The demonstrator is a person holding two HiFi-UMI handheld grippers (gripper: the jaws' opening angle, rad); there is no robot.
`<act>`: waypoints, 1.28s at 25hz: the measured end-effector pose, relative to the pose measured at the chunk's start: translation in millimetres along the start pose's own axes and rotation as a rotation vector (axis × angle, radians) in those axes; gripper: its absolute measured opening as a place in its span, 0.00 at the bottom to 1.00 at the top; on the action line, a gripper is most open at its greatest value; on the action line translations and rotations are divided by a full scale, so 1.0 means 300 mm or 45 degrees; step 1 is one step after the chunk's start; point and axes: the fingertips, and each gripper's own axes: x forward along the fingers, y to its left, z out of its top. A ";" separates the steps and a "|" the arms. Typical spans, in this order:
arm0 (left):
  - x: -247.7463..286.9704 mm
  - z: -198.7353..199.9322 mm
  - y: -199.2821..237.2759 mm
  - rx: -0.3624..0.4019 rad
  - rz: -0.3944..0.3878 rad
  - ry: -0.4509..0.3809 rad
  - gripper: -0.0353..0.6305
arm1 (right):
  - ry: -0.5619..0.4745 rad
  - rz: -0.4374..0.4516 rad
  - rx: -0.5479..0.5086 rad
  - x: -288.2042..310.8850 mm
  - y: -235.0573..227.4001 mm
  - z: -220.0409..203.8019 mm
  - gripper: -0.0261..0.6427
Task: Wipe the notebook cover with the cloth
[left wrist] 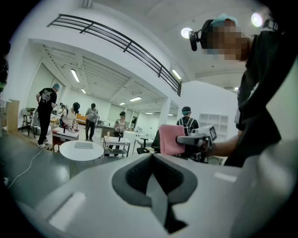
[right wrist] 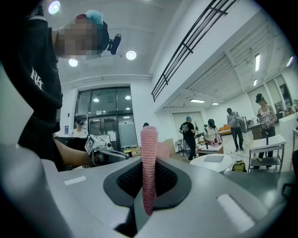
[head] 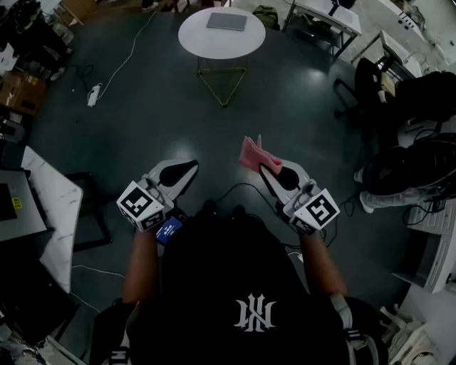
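From the head view: right gripper (head: 265, 171) clamped on a pink cloth (head: 251, 152), held up in front of the body; left gripper (head: 188, 168) closed on nothing, level with the right one and apart from it; grey notebook (head: 226, 21) lying flat on a round white surface (head: 191, 41) far ahead across the dark floor, well apart from both grippers.

From the left gripper view: shows the jaws pressed together with nothing between; beyond them, the cloth (left wrist: 171, 138) as a flat pink square standing up from the right gripper; notebook (left wrist: 84, 145) small on the round surface at left, with people standing behind.

From the right gripper view: shows the jaws shut on the cloth (right wrist: 149, 153) edge-on, a narrow ribbed strip rising above the tips, pinched at its lower part; notebook (right wrist: 213, 158) low at right, on the same round surface.

Judging from all three: cloth probably light and soft, thick enough to stand up on its own, nothing fragile; best kept pinched near one edge, leaving a free flap to press flat on the cover. Notebook likely thin, stiff, light and smooth, apt to slide under a wipe; worth pinning at a corner with the left gripper, clear of the wiped area. Wiping not yet begun, by the look of it.
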 end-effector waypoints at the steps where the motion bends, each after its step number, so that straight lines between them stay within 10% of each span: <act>1: 0.012 0.006 -0.030 -0.017 -0.004 -0.007 0.06 | -0.021 0.010 0.010 -0.021 0.002 0.020 0.06; 18: 0.172 0.018 -0.290 -0.049 -0.026 -0.033 0.06 | -0.055 0.016 0.123 -0.320 -0.051 -0.044 0.07; 32: 0.213 0.003 -0.213 -0.088 -0.020 -0.009 0.06 | -0.020 0.032 0.153 -0.247 -0.152 -0.049 0.07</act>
